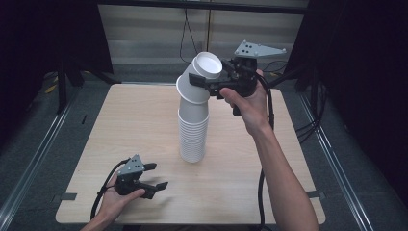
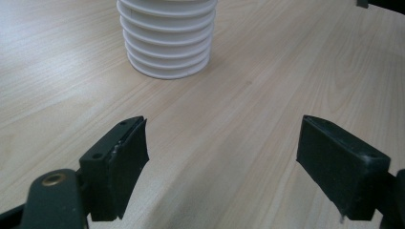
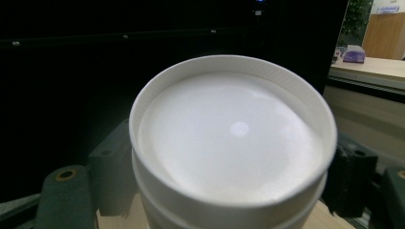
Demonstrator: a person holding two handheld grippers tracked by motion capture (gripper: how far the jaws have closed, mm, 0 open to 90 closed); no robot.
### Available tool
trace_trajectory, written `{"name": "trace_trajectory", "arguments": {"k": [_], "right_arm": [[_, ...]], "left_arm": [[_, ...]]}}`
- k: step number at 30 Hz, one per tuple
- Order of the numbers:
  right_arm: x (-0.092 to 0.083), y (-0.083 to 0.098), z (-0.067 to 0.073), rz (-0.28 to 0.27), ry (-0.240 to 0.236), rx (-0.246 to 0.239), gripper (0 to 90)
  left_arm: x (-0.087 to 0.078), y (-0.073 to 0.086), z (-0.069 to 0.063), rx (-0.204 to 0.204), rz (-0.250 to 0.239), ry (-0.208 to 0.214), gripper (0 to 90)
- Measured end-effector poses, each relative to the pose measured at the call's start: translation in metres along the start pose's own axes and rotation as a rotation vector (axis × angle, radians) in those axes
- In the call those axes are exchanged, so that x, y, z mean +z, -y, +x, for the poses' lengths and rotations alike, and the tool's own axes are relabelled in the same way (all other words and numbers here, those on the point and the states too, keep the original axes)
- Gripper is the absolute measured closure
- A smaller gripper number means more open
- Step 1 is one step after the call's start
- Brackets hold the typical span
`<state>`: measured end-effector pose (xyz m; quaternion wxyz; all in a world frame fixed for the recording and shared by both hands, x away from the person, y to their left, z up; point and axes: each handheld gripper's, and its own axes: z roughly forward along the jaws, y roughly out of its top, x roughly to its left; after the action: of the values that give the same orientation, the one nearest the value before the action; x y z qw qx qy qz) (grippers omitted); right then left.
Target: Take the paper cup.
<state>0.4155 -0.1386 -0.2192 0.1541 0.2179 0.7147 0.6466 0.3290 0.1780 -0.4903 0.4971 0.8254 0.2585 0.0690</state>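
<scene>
A tall stack of white paper cups [image 1: 193, 137] stands upside down at the middle of the table, and its lower rims [image 2: 167, 47] lie ahead of my left gripper. The top cup [image 1: 202, 77] leans off the stack toward the right, base up. My right gripper [image 1: 202, 80] is shut on it from the right, above the stack. In the right gripper view the cup's round base [image 3: 234, 138] sits between the two jaws. My left gripper [image 1: 159, 175] rests low near the table's front left, open, with nothing between its fingers [image 2: 119, 157].
The wooden table [image 1: 130, 125] has its front edge just behind my left hand. Black cables [image 1: 262, 187] trail from both grippers. Dark stands and metal floor rails flank the table on both sides, with a pale wall behind.
</scene>
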Motion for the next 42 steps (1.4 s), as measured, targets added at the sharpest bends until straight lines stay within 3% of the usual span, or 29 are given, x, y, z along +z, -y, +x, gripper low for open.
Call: {"name": "trace_trajectory", "arguments": {"k": [12,30,37,42], "right_arm": [[-0.019,0.008,-0.003,-0.079,0.016,0.033,21.8],[-0.059,0.019,-0.011,-0.121,0.074,0.058,21.7],[-0.072,0.026,-0.009,-0.111,0.100,0.058,21.7],[-0.082,0.034,-0.010,-0.104,0.124,0.061,21.7]], "left_arm": [[-0.003,0.000,0.000,0.011,-0.004,-0.007,17.5],[-0.002,0.000,0.001,-0.011,-0.004,-0.006,16.3],[-0.004,-0.001,0.001,-0.006,-0.006,0.010,15.9],[-0.008,0.000,0.004,-0.005,-0.014,-0.002,15.9]]}}
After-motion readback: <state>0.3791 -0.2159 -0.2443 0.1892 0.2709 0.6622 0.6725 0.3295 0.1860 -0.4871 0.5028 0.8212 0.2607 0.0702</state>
